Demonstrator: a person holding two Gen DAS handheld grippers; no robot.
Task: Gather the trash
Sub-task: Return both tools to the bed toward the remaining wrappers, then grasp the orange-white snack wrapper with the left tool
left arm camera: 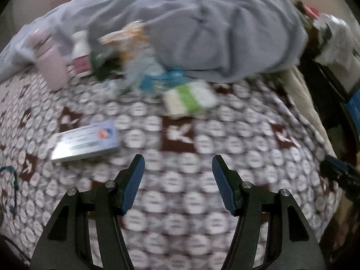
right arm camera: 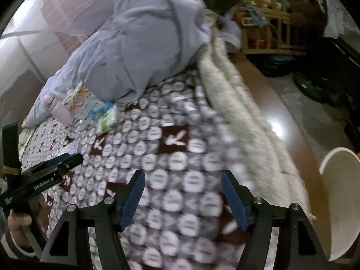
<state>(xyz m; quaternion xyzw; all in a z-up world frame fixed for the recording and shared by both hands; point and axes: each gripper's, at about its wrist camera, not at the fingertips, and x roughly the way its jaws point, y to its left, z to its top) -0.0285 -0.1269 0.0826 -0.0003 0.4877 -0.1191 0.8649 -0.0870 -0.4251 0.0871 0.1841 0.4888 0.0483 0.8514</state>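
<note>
Left gripper (left arm camera: 178, 160): jaws apart, nothing between them, above the patterned bedspread (left arm camera: 180, 202).
Right gripper (right arm camera: 181, 176): jaws spread and empty, over the same bedspread.
Flat box (left arm camera: 86, 140): lying on the bedspread just ahead and left of the left gripper.
Green-striped packet (left arm camera: 190, 99): farther ahead, beside a blue wrapper (left arm camera: 157, 79).
Pink bottle (left arm camera: 50, 61): lying at far left, near the grey quilt (left arm camera: 213, 33).
White bin (right arm camera: 342, 202): on the floor beside the bed, right edge of the right wrist view.

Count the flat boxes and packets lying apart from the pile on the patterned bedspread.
2: a silvery box nearest the left gripper, a green-striped packet by the pile; more may hide under the blue blanket.
</note>
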